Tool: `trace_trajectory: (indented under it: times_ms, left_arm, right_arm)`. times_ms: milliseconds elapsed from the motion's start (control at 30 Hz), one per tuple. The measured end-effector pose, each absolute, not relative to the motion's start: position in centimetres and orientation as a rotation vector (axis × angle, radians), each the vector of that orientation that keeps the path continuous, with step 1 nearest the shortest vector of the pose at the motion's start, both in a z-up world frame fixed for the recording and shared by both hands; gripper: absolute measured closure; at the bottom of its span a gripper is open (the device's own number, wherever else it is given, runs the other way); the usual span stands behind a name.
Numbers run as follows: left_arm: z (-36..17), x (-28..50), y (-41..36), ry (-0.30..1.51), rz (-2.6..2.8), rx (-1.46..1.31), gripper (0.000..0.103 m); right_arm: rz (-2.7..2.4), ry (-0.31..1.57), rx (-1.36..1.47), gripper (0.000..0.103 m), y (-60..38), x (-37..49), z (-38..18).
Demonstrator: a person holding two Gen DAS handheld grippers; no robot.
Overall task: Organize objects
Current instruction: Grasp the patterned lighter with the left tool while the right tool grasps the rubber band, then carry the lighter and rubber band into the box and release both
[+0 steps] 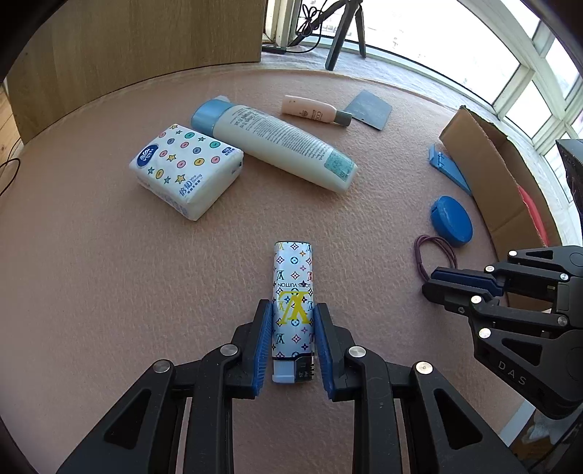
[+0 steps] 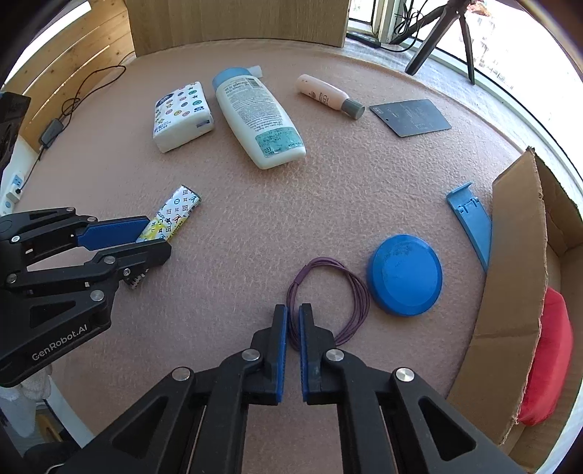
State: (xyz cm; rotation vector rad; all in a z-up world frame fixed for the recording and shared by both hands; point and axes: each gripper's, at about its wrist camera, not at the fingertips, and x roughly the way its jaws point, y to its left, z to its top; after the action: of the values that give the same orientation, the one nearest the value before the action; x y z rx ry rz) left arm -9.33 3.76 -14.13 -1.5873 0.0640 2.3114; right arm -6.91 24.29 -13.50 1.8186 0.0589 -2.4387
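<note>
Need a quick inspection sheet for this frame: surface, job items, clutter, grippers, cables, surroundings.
Surface: pinkish felt mat, flat.
Job's things: lighter; tissue pack; white lotion bottle; small pink bottle; dark card; blue disc lid; blue plastic bracket; purple hair ties; cardboard box holding a red item.
Clutter: nothing seen.
Grippers: left gripper straddles the lighter, contact unclear; right gripper nearly shut across the hair ties' loop.
Cables: black cable off the mat's left edge.
Surroundings: tripod, windows, wooden panel.
</note>
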Motion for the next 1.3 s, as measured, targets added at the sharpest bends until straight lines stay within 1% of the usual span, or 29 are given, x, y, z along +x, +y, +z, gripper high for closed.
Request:
trace_trajectory:
  times_ms: [100,267,467,667,900,1300]
  left_arm:
    - [-14.1,-9.2,3.4,0.018,2.307,-1.596,0.078]
    - [-13.9,-8.3,2.8,-0.067,2.294,-1.604,0.078]
    - [-13.0,-6.7,3.2,-0.102,2.281,-1.584,0.078]
    - [-11.1,-5.9,4.9,-0.109,2.267,-1.529,0.078]
    - [-7.6,-5.5,9.4,-0.07,2.227,-1.42,0.078]
    - [-4.2,-4.2,21.6,0.022,2.069,-1.279,0.078]
  right_arm:
    - [-2.439,-0.004,1.815,0.101,24.4,-6.8,-13.5]
    - [-2.428,-0.176,1.775,0.101,25.4,-5.7,-12.3]
    - [-2.467,-0.354,1.684,0.101,26.7,-4.1,-9.4]
    - [-2.536,-0.463,1.58,0.101,29.5,-2.7,-5.5]
    - [-2.658,-0.488,1.547,0.101,33.7,-0.5,-3.1]
    - [-2.744,-0.61,1.619,0.101,40.8,2.6,-4.5]
